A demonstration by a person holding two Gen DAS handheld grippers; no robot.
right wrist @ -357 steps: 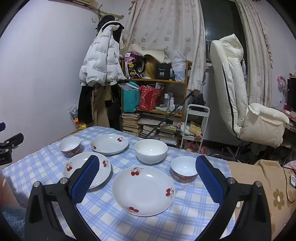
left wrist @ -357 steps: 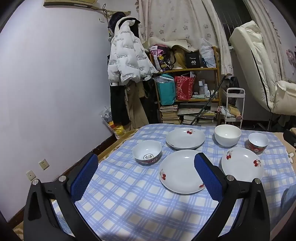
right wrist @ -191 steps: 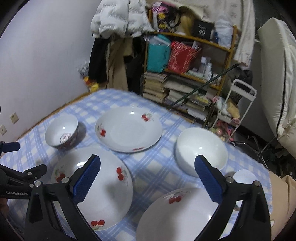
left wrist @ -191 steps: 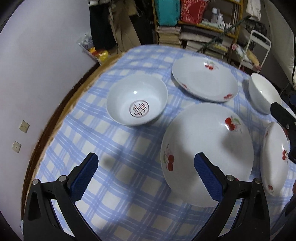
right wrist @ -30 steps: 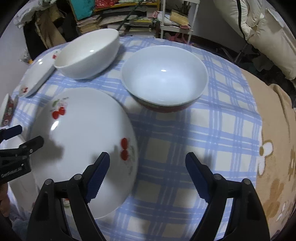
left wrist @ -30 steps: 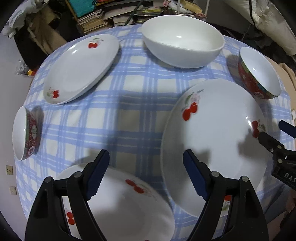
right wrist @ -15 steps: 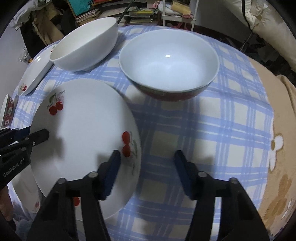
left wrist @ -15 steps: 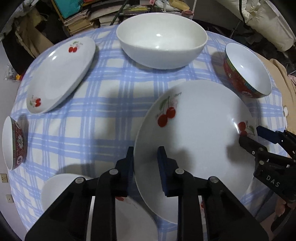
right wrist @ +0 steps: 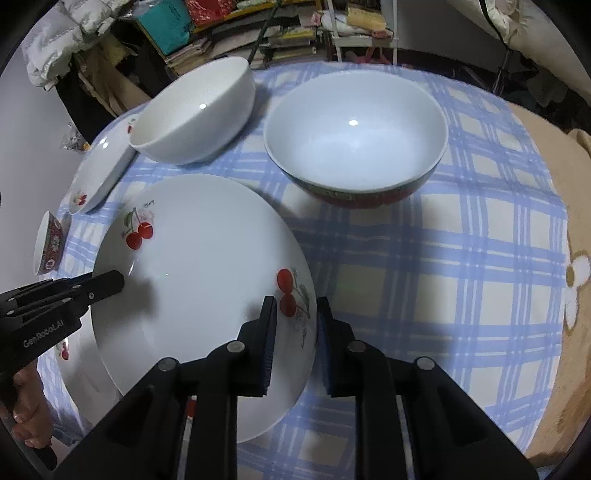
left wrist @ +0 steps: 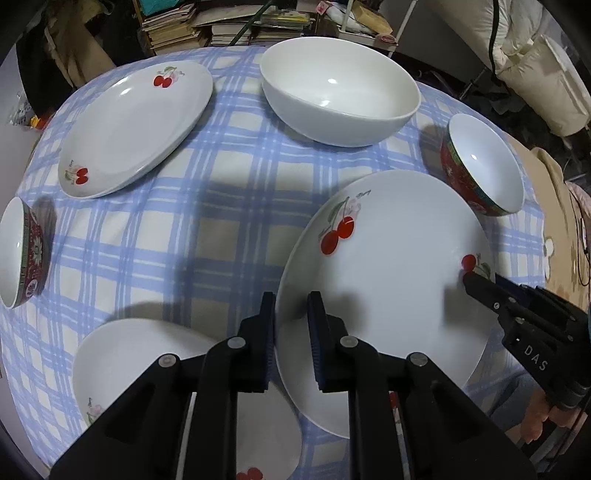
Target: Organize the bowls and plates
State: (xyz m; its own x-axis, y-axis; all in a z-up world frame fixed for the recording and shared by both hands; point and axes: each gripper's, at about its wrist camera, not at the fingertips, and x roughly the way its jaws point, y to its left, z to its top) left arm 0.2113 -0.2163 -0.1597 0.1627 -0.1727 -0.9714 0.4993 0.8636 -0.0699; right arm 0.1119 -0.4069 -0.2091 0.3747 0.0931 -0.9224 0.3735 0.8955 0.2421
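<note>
A white cherry plate [left wrist: 391,280] is held by both grippers at opposite rims; it also shows in the right wrist view [right wrist: 199,280]. My left gripper [left wrist: 291,314] is shut on its left rim. My right gripper [right wrist: 293,317] is shut on its right rim, and appears in the left wrist view [left wrist: 480,284]. A second cherry plate [left wrist: 155,369] lies partly under the held one. A third cherry plate [left wrist: 136,129] lies far left. A large white bowl [left wrist: 340,96] and a red-sided bowl [left wrist: 484,166] stand behind. Another red-sided bowl [left wrist: 20,251] stands at the left edge.
The table has a blue checked cloth [left wrist: 229,206]. Shelves with books [left wrist: 207,22] and a white chair [left wrist: 535,66] stand beyond the table. A brown blanket with flowers [right wrist: 576,280] covers the table's right end.
Both grippers have closed from wide open onto the rims of the near cherry plate. The plate's near side now overlaps the plate at lower left.
</note>
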